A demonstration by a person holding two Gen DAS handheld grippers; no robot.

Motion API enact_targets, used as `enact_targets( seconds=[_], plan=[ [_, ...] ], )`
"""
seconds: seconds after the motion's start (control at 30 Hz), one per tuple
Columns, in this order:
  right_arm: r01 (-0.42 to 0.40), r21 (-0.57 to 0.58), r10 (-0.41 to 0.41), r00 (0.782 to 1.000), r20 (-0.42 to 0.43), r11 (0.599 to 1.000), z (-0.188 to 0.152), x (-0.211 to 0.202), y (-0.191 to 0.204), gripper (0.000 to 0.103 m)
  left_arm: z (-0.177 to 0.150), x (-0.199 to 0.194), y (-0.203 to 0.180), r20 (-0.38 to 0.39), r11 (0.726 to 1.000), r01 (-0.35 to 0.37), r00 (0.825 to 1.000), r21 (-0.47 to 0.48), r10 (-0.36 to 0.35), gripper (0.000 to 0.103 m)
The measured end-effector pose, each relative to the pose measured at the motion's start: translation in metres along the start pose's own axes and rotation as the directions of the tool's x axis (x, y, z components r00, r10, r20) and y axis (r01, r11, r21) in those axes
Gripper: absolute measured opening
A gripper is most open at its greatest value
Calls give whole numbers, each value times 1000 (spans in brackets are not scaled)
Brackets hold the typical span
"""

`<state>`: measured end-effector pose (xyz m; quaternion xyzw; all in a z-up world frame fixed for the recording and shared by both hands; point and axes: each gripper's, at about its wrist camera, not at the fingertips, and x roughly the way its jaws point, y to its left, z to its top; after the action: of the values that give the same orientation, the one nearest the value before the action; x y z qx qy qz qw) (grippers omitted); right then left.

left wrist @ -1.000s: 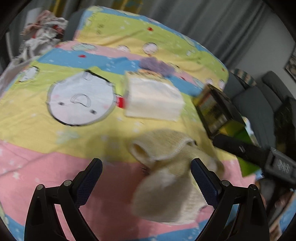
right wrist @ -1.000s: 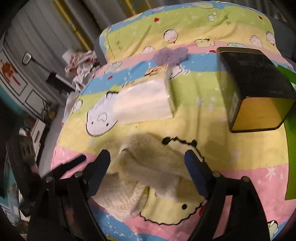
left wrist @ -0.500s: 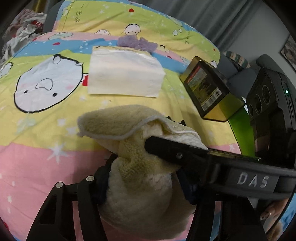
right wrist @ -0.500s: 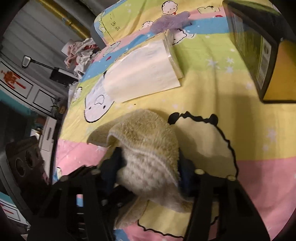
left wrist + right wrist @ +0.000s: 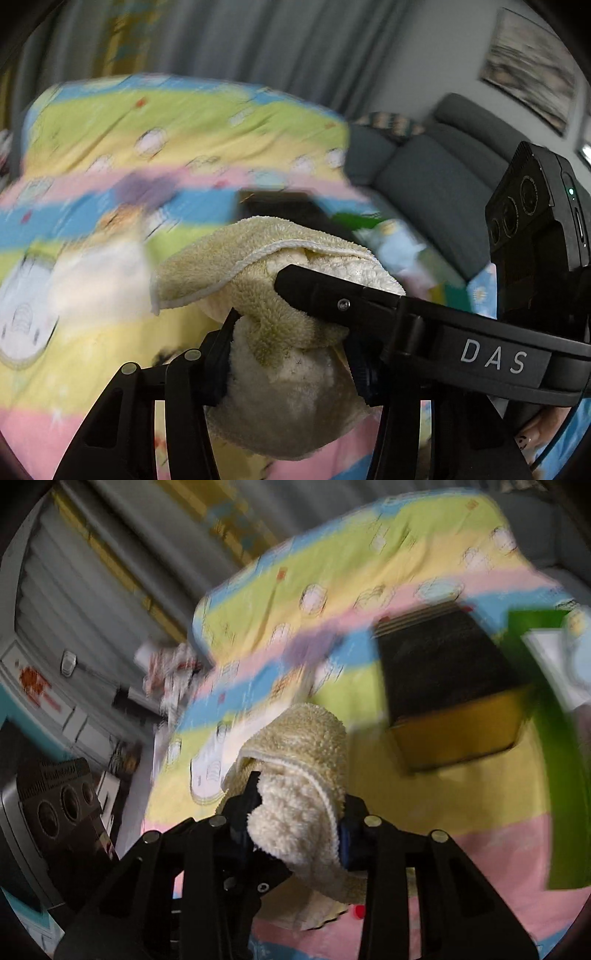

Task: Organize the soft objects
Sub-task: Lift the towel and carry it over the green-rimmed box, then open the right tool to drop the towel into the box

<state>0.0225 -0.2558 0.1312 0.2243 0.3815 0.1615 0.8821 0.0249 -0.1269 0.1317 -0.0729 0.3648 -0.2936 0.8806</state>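
Holding one cream towel (image 5: 295, 369) between us: our left gripper (image 5: 291, 373) has its fingers closed on the lower bunch, our right gripper (image 5: 295, 834) has its fingers clamped on the upper fold. Towel hangs raised above the striped cartoon bedsheet (image 5: 461, 849). Also noted: black-and-yellow box (image 5: 450, 686), purple cloth (image 5: 314, 642), both blurred.
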Motion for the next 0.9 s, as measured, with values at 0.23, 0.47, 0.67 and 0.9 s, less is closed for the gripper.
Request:
enact_targets(
  seconds=[0.23,0.47,0.67,0.9],
  plan=[
    [90,73,-103,972,213,993,49,-78,-47,36,59,40,-78,33,976,166,985,140,-172,53],
    [201,188,-253,916,312,961,60,-112,-108,37,76,105,-119,-44,934,299,954,195,-297,53],
    [243,311,-331,903,272,919,57,-95,-159,37,67,159,-131,-157,933,324,941,156,-300,53],
    [277,392,-389,888,243,877,48,-91,-185,40,54,185,-136,-212,942,311,936,124,-281,53]
  ],
)
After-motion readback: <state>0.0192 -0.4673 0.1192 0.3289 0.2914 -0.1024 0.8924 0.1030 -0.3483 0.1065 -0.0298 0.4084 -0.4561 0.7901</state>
